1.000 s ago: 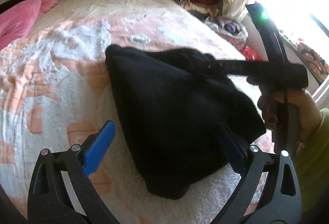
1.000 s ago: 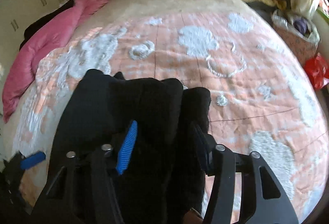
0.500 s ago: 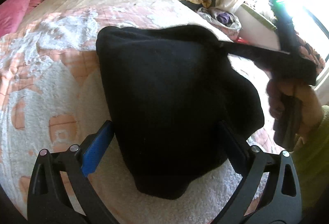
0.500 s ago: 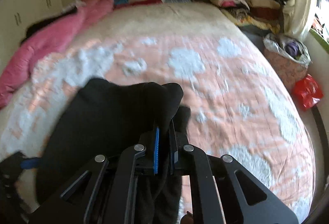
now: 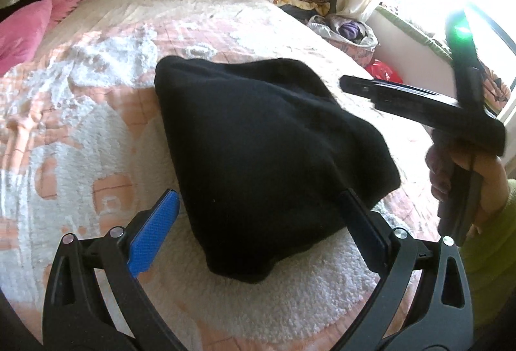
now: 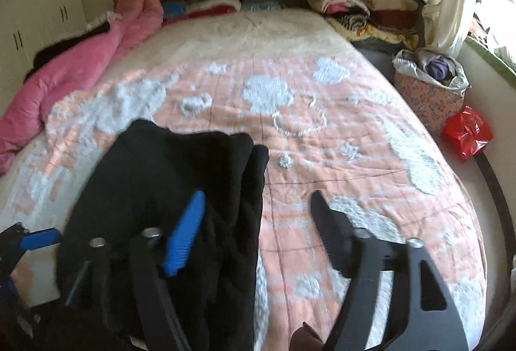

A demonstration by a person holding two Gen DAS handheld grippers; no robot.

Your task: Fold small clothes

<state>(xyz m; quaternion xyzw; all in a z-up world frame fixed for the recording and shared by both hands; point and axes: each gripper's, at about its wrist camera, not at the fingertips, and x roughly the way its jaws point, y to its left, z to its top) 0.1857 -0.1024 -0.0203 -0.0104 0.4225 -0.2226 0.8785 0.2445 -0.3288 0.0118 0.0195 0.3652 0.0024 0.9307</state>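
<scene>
A black garment (image 5: 264, 157) lies folded in a rounded heap on the pink and white bedspread (image 5: 80, 125). My left gripper (image 5: 258, 222) is open, its jaws wide on either side of the garment's near edge, holding nothing. My right gripper (image 6: 258, 222) is open just above the garment's right edge (image 6: 193, 190) and holds nothing. From the left wrist view the right gripper (image 5: 354, 85) hovers at the garment's right side, held by a hand (image 5: 464, 177).
A pink quilt (image 6: 80, 67) lies along the bed's left side. Stacks of folded clothes (image 6: 364, 9) sit at the far right by the headboard. A floral basket (image 6: 429, 93) and a red bag (image 6: 467, 131) stand on the floor at the right.
The right gripper shut on the garment's right edge, folded it over leftward, then opened and let go. The garment now lies flatter. The left gripper stayed open.
</scene>
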